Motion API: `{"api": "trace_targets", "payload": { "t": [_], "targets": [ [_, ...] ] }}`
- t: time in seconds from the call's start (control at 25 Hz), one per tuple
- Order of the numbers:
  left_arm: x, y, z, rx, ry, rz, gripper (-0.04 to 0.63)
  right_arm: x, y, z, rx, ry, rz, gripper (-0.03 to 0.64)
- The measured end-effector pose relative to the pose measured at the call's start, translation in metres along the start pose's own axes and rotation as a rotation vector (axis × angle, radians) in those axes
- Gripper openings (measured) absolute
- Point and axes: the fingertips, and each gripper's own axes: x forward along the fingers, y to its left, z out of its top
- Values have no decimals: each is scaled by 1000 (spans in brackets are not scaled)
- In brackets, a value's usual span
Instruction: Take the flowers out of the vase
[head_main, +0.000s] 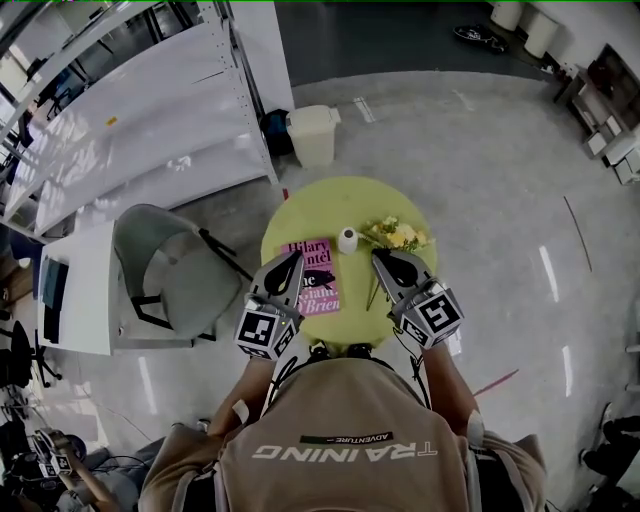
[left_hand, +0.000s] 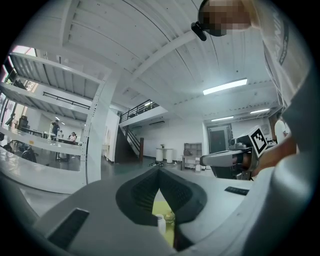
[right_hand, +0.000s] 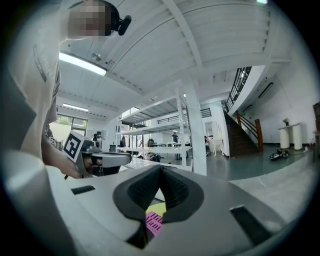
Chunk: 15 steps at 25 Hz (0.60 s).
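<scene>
**Flowers**: a small bunch of yellow and pale blooms lying on the round yellow-green table. The heads lie toward the table's far right part, and the thin stems run back toward the person.

**Vase**: a small white cylinder standing upright just beside the blooms, on their left. The blooms appear apart from it, not in its mouth. A pink book lies flat on the near side of the vase.

**Left gripper** and **right gripper**: both are held level above the near half of the table, 1 on each side, pointing away from the person. In each gripper view the 2 jaws meet at their tips with nothing between them, so both are closed and empty.

**Step in hand:** judging from how the flowers lie, the removal looks already done, and the 2 grippers are clear of both things. If a stem is left in the vase, the next move calls for parting 1 gripper's jaws and lowering it onto that stem near the vase's mouth.

**Hard to make out:** whether any stem sits inside the vase. The head view shows it too small, and the left gripper view gives only a sliver of vase and blooms below its jaws. The right gripper appears to cover part of the stems.

**Surroundings:** a grey chair, a white bin and white shelving stand on the floor around the table.
</scene>
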Motion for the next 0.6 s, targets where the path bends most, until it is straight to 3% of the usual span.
{"api": "trace_targets", "payload": {
  "t": [0.6],
  "targets": [
    [-5, -2, -7, 4, 16, -5, 6, 0, -2, -1, -8, 5, -1, 3]
  ]
}}
